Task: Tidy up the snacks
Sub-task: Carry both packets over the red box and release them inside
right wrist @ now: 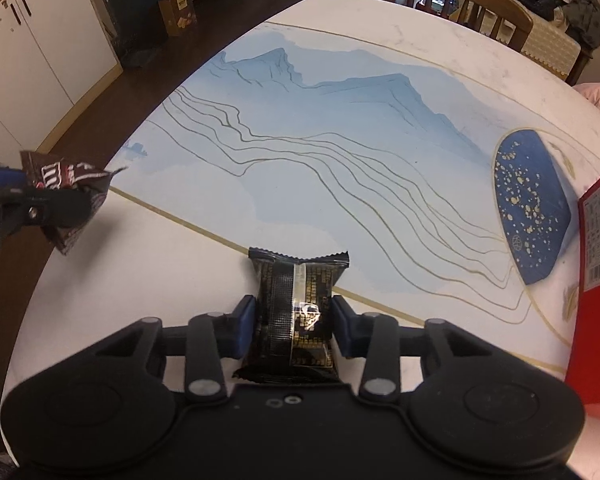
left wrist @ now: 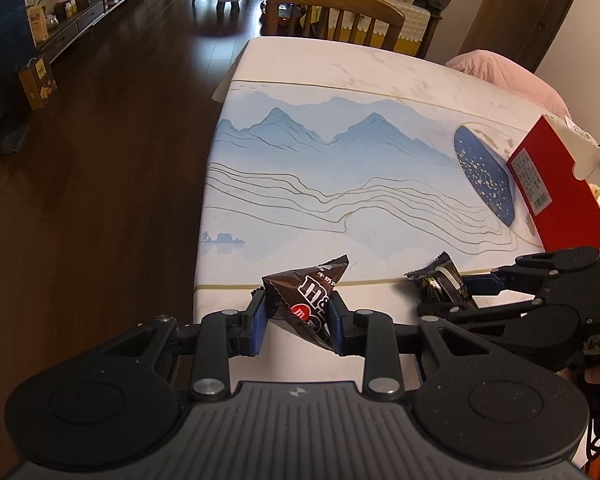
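Note:
My left gripper (left wrist: 298, 322) is shut on a brown M&M's packet (left wrist: 306, 296) and holds it above the near edge of the table. The packet also shows at the left of the right wrist view (right wrist: 66, 188). My right gripper (right wrist: 292, 330) is shut on a black snack packet with gold print (right wrist: 294, 312), held over the table's near part. That packet (left wrist: 440, 280) and the right gripper (left wrist: 466, 292) show at the right of the left wrist view. A red box (left wrist: 552, 184) stands at the table's right side, seen also in the right wrist view (right wrist: 596, 280).
The table (left wrist: 340, 72) carries a mat with blue mountains and a dark blue speckled oval (right wrist: 532, 208). A wooden chair (left wrist: 336, 16) stands at the far end. A pink cushion (left wrist: 500, 68) lies at the far right. Dark wood floor (left wrist: 100, 160) lies to the left.

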Demonstrator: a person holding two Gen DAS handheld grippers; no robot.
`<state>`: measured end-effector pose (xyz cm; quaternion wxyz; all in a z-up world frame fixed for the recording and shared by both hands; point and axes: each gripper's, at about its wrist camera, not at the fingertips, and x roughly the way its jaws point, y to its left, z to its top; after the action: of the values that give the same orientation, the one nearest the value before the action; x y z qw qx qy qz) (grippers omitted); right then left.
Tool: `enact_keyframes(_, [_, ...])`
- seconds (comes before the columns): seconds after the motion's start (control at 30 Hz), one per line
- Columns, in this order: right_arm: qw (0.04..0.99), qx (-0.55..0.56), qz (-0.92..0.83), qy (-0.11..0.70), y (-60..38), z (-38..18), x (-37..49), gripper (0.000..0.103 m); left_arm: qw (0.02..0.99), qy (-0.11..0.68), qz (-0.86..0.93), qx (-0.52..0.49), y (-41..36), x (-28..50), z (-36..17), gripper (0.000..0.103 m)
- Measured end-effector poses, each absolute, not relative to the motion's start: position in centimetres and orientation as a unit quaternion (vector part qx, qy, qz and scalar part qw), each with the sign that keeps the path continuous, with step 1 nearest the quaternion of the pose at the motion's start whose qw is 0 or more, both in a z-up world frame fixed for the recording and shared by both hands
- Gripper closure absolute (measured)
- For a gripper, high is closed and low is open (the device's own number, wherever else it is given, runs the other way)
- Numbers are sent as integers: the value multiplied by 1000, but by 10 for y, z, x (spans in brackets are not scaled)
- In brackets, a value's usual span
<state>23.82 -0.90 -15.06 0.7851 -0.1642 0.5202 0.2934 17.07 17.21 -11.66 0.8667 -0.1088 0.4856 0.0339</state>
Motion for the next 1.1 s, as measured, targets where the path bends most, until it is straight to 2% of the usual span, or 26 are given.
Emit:
enact_keyframes(0.57, [826,-75,279,483,-101,-77,227,67,884,459,-8,-89,116,180,-78,72])
enact_keyframes(1.1, [881,-14,223,417,-240,-17,244,67,908,405,-89,-52,-9,219,-14,72])
